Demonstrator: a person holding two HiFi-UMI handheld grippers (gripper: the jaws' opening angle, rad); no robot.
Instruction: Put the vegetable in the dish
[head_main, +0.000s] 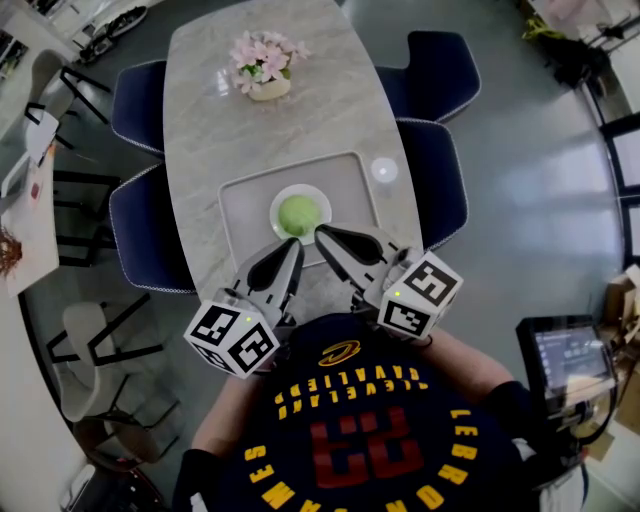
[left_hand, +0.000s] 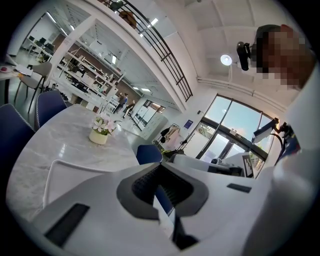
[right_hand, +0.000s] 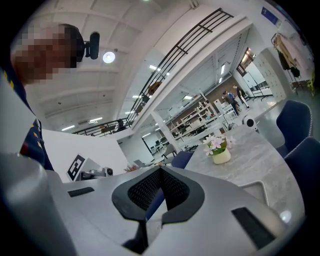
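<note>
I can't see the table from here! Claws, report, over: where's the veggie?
Left claw shut, empty. Right claw shut, empty. Green vegetable already in the white dish, on the tray. Nothing in the way, over.

- The tray lies on the near end of the table, in front of the person
- The dish sits in the middle of the tray, with the vegetable in it
- The flower pot stands at the table's far end, well behind the tray
- A small disc lies just beside the tray's far right corner
- Left chairs and right chairs flank the table, two a side
- The left gripper and right gripper sit side by side over the tray's near edge, tips near the dish
</note>
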